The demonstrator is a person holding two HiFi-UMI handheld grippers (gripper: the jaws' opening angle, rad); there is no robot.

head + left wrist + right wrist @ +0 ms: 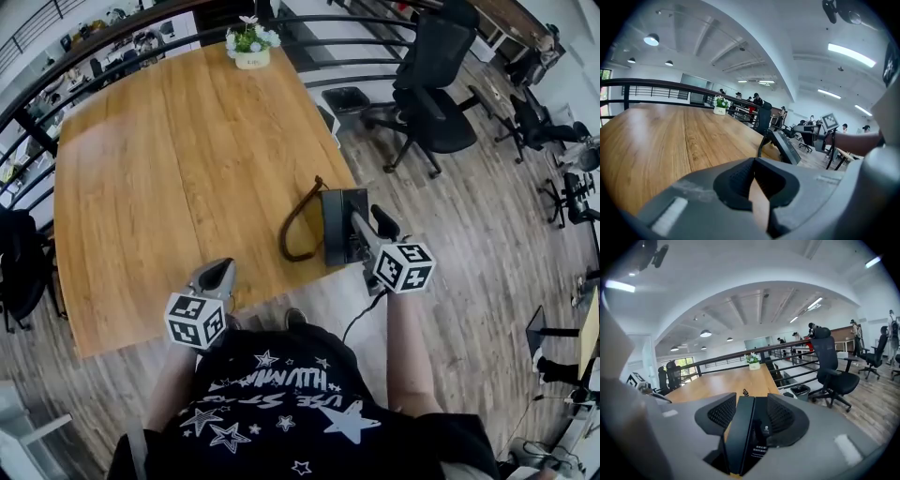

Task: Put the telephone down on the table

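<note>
Holding the telephone (342, 225) on its edge, the right gripper (367, 228) stands at the right edge of the table (169, 169), about halfway along that edge. Its jaws are closed on the dark flat body, and in the right gripper view the mesh pads sit against both faces of it. The telephone is upright, and I cannot tell if its lower side touches the wood or is a little above it. A brown strap (298, 225) makes a loop from the telephone towards the middle of the table.

The left gripper (214, 277) is at the near edge of the table, well apart from the telephone. Its jaws are almost together, with only a thin gap, and nothing is between them. A small flower pot (250, 58) stands at the far edge and does not disturb the work.

I judge that the step in hand is the carrying of the telephone, and the placing is not yet done. The next move asks to bring it further in from the right edge, to lower it and to turn it so that a broad face lies on the wood. Only then should the jaws open. So near the edge, a telephone left standing on its thin side could tip and fall to the floor.
</note>
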